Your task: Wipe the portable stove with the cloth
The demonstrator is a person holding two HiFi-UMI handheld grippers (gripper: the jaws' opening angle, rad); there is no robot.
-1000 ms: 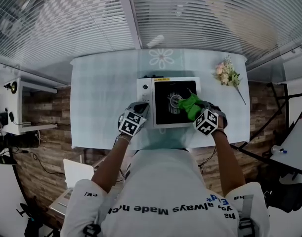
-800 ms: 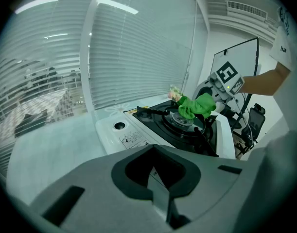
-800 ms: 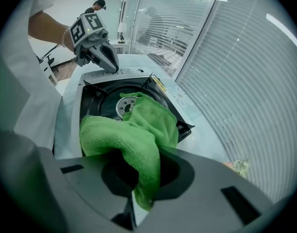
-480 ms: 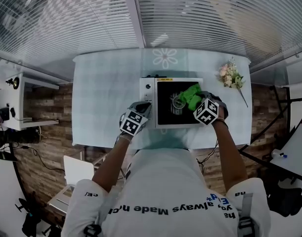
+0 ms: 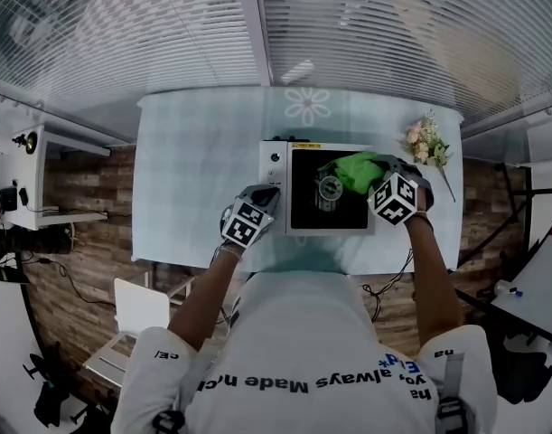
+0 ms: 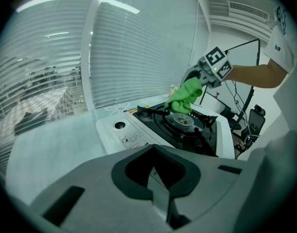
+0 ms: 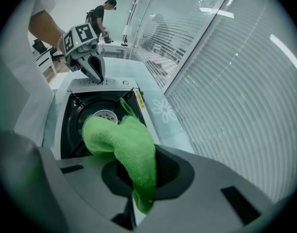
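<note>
The white portable stove (image 5: 276, 183) with its black cooking top (image 5: 334, 211) stands on the table's near half. A green cloth (image 5: 357, 171) lies over the top's far right part, beside the burner (image 5: 330, 188). My right gripper (image 5: 377, 175) is shut on that cloth (image 7: 131, 152), which spills out over the stove (image 7: 80, 123). My left gripper (image 5: 266, 197) is shut with nothing in it and rests at the stove's near left corner, by the control panel (image 6: 120, 132). From the left gripper view the cloth (image 6: 184, 97) hangs over the burner (image 6: 183, 121).
A pale checked cloth covers the table (image 5: 199, 165), with a flower print (image 5: 308, 107) behind the stove. A small bouquet (image 5: 425, 143) lies at the far right. A window with blinds (image 5: 276, 25) runs behind the table. A person (image 7: 100, 14) stands in the background.
My right gripper has carried the green cloth away from me, from the near right of the burner to the stove's far right corner. The left gripper has stayed put.
</note>
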